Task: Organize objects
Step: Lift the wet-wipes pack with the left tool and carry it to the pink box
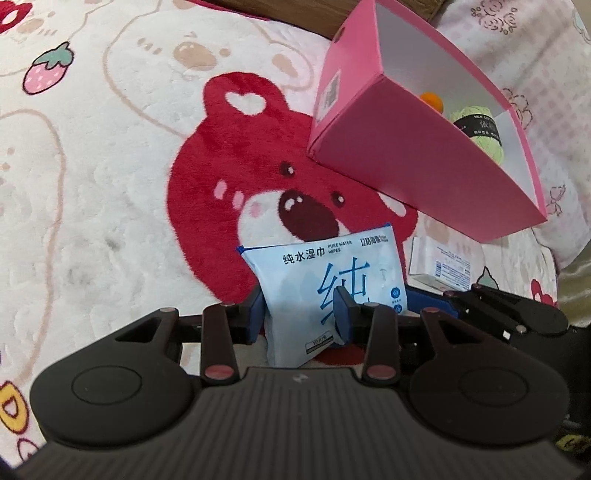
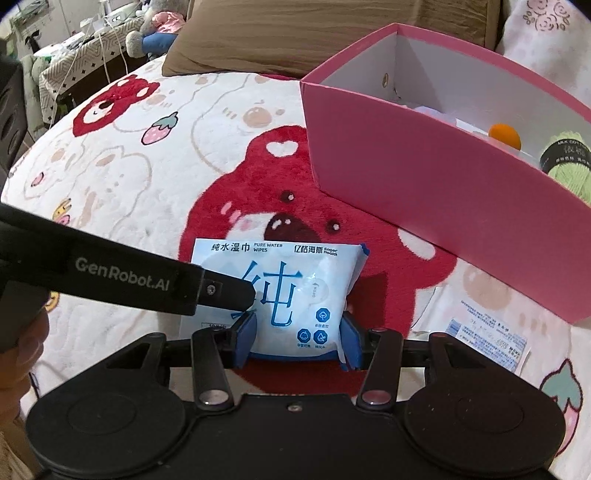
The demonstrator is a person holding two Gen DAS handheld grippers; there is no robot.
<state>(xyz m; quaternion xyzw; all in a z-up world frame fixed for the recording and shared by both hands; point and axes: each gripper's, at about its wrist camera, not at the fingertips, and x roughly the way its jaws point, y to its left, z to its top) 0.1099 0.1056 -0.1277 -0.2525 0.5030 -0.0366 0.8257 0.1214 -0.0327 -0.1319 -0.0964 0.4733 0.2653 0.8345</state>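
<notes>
A pale blue pack of pure water wipes lies on a plush bear blanket. My left gripper is shut on its one end, blue pads pressing both sides. My right gripper is shut on the other end of the same pack. The left gripper's black body crosses the right wrist view from the left. A pink box stands just beyond the pack, with an orange ball and green yarn inside. The box also shows in the right wrist view.
A white printed packet lies on the blanket right of the wipes, under the box's near corner; it also shows in the left wrist view. A brown pillow sits behind the box. Cluttered furniture stands far left.
</notes>
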